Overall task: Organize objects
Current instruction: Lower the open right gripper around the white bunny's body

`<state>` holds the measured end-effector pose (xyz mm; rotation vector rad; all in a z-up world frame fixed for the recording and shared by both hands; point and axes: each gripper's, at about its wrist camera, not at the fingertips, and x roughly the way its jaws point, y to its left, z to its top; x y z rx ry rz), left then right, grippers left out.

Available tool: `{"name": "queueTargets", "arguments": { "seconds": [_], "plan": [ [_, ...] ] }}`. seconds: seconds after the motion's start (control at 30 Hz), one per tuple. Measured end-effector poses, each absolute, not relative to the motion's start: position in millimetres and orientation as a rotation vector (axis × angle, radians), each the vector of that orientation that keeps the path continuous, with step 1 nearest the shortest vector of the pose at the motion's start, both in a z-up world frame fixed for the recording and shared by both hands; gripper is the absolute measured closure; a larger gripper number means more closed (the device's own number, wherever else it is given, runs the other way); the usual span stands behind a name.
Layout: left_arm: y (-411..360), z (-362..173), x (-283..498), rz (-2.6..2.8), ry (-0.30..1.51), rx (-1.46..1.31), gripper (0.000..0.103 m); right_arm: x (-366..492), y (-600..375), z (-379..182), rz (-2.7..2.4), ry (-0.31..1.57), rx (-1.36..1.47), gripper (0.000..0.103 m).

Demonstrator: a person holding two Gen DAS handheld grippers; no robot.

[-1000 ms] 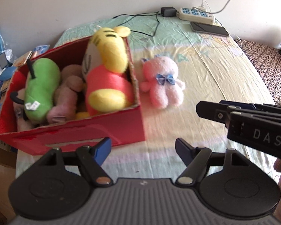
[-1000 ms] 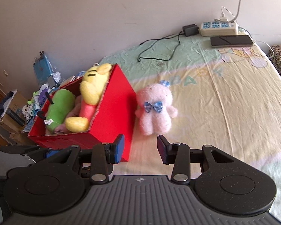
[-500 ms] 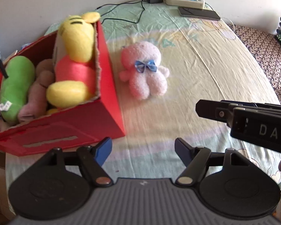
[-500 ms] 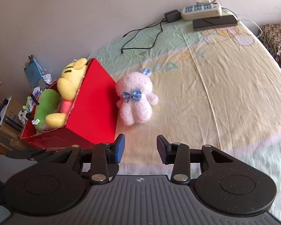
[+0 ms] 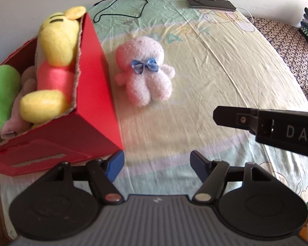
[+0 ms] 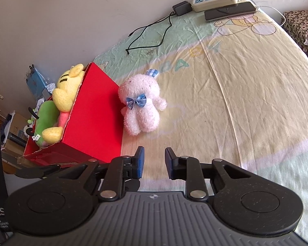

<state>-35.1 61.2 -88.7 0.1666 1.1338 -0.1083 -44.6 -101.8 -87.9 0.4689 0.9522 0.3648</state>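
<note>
Three toys are sitting in the red box (image 5: 96, 94) already. The pink toy (image 5: 145, 75) is still lying on the bed (image 5: 225, 65) beside it. Both grippers, left (image 5: 157, 169) and right (image 6: 153, 162), are closing a bit, fingers apart and holding nothing.

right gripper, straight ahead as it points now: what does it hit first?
Most likely bare bedsheet. The right gripper points down with nothing between its jaws. The pink plush toy lies farther along, slightly left; depth is unclear.

bare sheet (image 6: 225, 106) lies open right of the pink plush (image 6: 141, 108); red box (image 6: 96, 121) blocks its left.
</note>
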Motion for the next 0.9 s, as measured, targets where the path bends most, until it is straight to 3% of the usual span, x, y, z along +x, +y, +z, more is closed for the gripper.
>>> {"name": "queueTargets", "arguments": {
  "seconds": [0.9],
  "plan": [
    [66, -109, -29, -0.226, 1.128, 0.091, 0.027, 63, -73, -148, 0.521, 1.052, 0.549, 0.077]
  ]
}}
